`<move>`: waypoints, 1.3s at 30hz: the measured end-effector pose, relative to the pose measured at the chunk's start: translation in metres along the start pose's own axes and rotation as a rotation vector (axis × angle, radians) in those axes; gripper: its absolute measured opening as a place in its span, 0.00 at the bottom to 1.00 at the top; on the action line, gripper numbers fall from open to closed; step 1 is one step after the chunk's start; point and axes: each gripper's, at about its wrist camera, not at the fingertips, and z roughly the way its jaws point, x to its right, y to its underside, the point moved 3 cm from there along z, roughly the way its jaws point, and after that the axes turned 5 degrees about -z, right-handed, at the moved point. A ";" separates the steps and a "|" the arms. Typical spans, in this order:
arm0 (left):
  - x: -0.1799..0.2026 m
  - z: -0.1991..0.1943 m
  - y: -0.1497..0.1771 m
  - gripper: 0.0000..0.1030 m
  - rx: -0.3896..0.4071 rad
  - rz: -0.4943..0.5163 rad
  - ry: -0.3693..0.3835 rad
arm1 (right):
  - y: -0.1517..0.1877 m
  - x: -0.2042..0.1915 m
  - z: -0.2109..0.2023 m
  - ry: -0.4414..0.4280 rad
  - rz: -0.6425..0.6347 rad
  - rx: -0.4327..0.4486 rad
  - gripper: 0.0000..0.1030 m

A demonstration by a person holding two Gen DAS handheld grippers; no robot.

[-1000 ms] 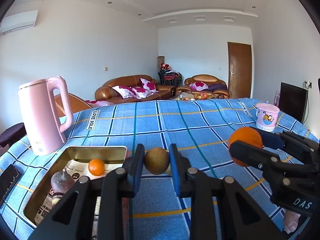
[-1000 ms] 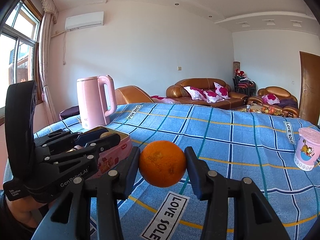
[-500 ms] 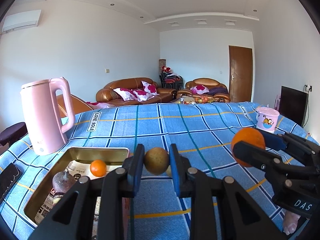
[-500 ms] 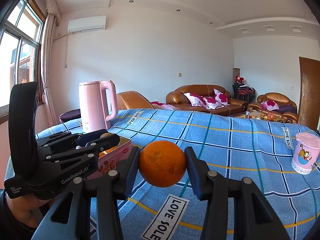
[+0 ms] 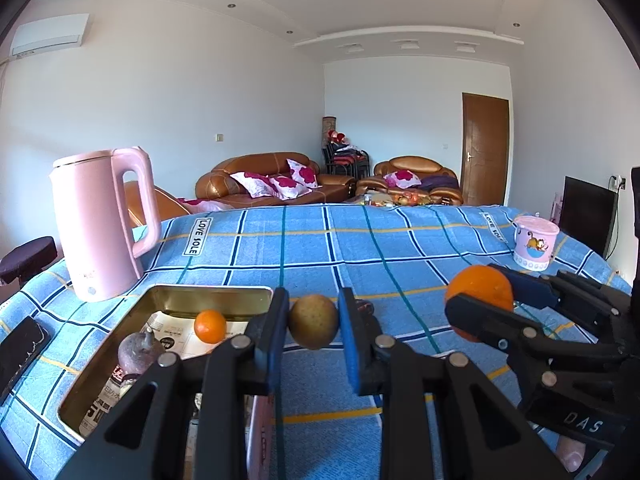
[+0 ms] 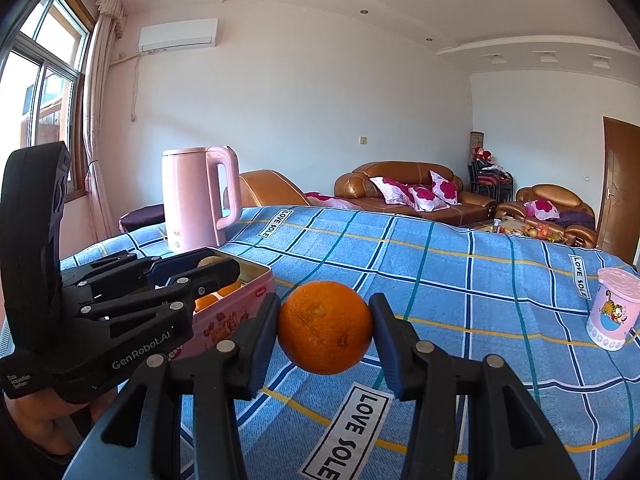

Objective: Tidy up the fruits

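Observation:
My left gripper is shut on a small brown-green fruit and holds it just right of the open tin box. The box has a gold inside and pink outside. It holds a small tangerine, a purple fruit and printed paper. My right gripper is shut on a large orange above the blue checked cloth. In the left wrist view the right gripper with the orange is to the right of the left one.
A pink kettle stands behind the box at the left. A pink cartoon cup stands at the far right of the blue cloth. A dark phone-like object lies at the left edge. Sofas stand beyond the table.
Both grippers have risen slightly with their fruits held; the table sits a little lower in both views. Their grips are unchanged.

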 end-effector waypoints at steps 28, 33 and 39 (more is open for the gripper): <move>-0.067 -0.019 0.006 0.26 -0.029 -0.048 -0.136 | -0.019 -0.063 0.029 -0.140 -0.047 -0.007 0.47; -0.082 -0.021 0.006 0.26 -0.033 -0.066 -0.166 | -0.023 -0.073 0.033 -0.162 -0.058 -0.005 0.46; -0.094 -0.024 0.005 0.26 -0.037 -0.077 -0.194 | -0.028 -0.085 0.038 -0.186 -0.072 0.000 0.46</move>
